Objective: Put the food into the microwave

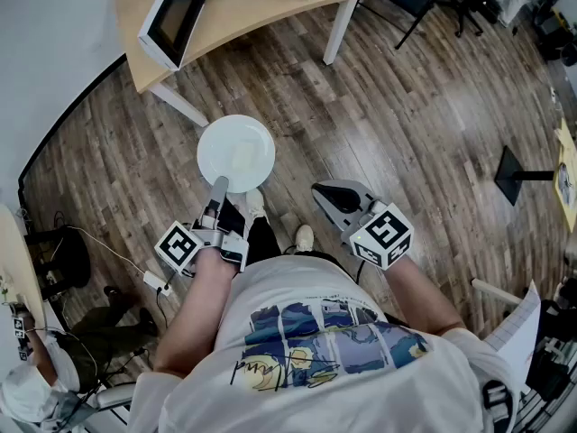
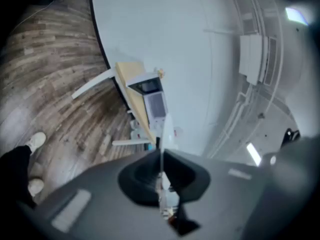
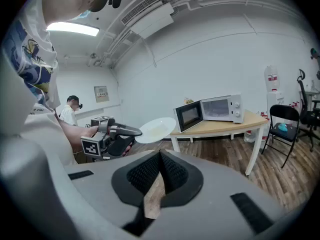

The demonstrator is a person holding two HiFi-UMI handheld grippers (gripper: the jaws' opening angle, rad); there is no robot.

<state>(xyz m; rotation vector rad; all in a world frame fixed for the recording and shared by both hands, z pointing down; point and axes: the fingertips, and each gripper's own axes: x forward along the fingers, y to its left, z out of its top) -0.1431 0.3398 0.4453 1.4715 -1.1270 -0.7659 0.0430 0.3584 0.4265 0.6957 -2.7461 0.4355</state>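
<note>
While left gripper [image 1: 219, 185] clamps its rim, round white plate [image 1: 215, 144], pale food [image 1: 244, 157], right gripper [image 1: 323, 190] closed, empty.

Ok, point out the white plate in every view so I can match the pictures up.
Head view: plate at centre, its near rim clamped by the left gripper.
Left gripper view: edge-on, a thin white sliver rising from the shut jaws, lower centre.
Right gripper view: left of centre, level with the tabletop.
Shared landmark: the microwave, door open, on the wooden table.
</note>
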